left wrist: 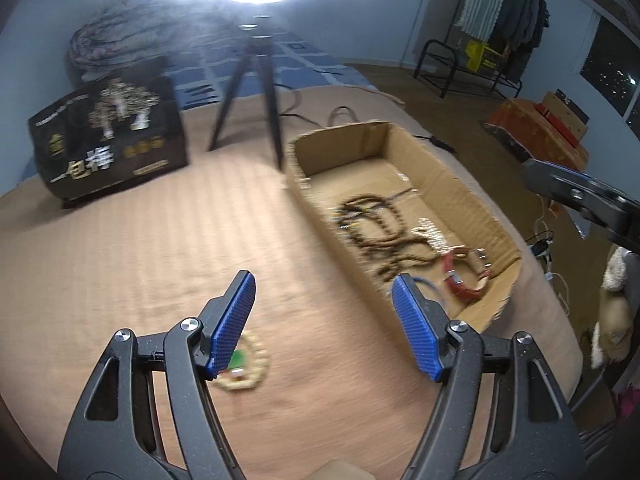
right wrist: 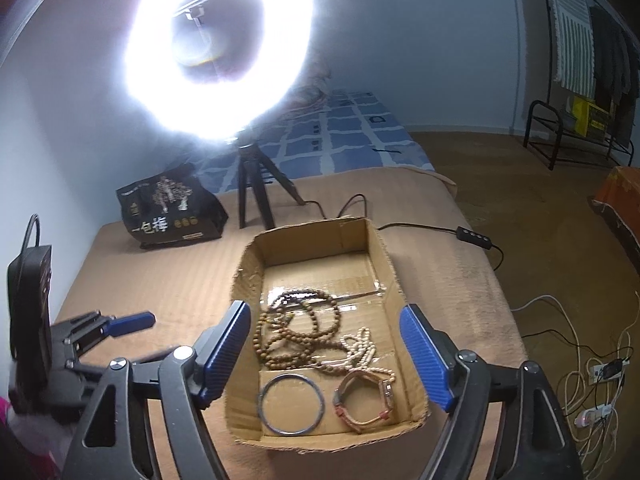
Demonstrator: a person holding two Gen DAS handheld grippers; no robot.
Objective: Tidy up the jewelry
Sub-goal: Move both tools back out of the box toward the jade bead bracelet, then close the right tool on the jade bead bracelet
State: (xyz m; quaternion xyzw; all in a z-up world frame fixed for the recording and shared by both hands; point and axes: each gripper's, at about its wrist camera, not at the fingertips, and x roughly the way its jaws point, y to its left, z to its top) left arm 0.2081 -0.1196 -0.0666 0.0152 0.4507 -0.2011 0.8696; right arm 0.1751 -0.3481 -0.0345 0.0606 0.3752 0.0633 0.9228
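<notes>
Hovering spread and empty, your left claw (left wrist: 324,292) has a gold bangle (left wrist: 242,368) on the blanket under its left finger, while your right claw (right wrist: 325,328), also spread, hangs over the box (right wrist: 384,264) holding beads (right wrist: 298,332), ring (right wrist: 291,405) and watch (right wrist: 366,402).

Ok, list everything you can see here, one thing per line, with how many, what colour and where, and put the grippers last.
cardboard box: one, brown, open, on the tan bed cover
bead strands: dark brown, piled mid-box; count unclear
pale bead strand: one, cream, beside the dark beads
bangle: one, silver, box's near end
watch: one, reddish strap, beside the bangle
gold ornament: one, gold with green, on the cover outside the box
black bag: one, gold print, far left
ring light: one, white, on a black tripod behind the box
left gripper: blue pads, open, empty
right gripper: blue pads, open above the box
</notes>
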